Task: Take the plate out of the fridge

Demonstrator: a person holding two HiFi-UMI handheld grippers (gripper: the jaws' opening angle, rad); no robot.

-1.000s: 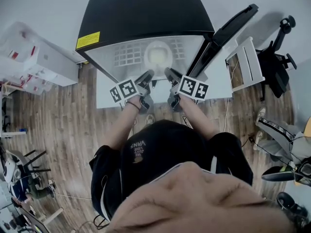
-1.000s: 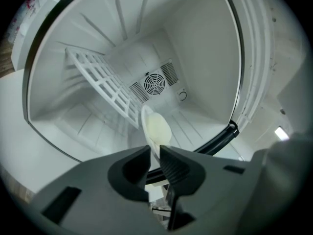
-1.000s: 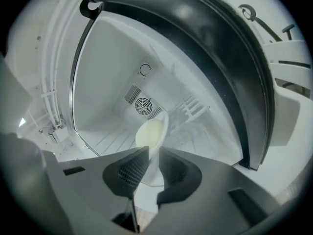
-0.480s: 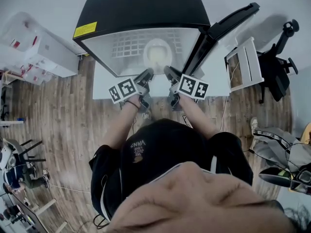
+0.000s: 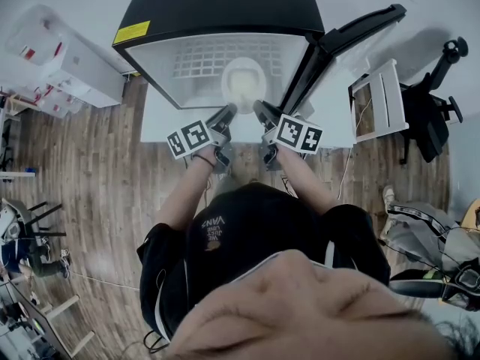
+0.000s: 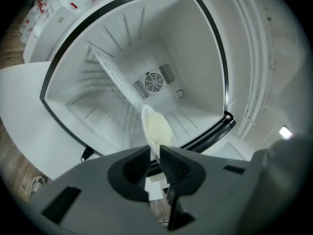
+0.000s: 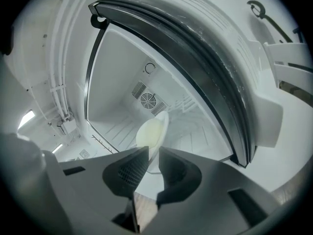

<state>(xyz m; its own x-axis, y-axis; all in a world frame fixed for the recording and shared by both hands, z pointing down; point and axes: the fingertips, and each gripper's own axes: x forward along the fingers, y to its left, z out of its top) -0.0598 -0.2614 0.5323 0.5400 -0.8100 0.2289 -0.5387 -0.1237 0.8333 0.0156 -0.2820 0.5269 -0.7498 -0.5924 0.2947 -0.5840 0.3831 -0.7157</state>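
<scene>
Our left claw point(image 6: 154, 151) and right claw point(image 7: 152, 153) both pinch the rim of the plate point(image 5: 244, 87). We judge it stiff, slick and breakable.

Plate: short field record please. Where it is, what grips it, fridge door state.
plate: pale, round, at the fridge's open front
left tongs: shut on the plate's near rim
right tongs: shut on the plate's near rim, beside the left tongs
fridge: black top, white inside
door: swung open, on the person's right
plate resting on a shelf: cannot tell
</scene>
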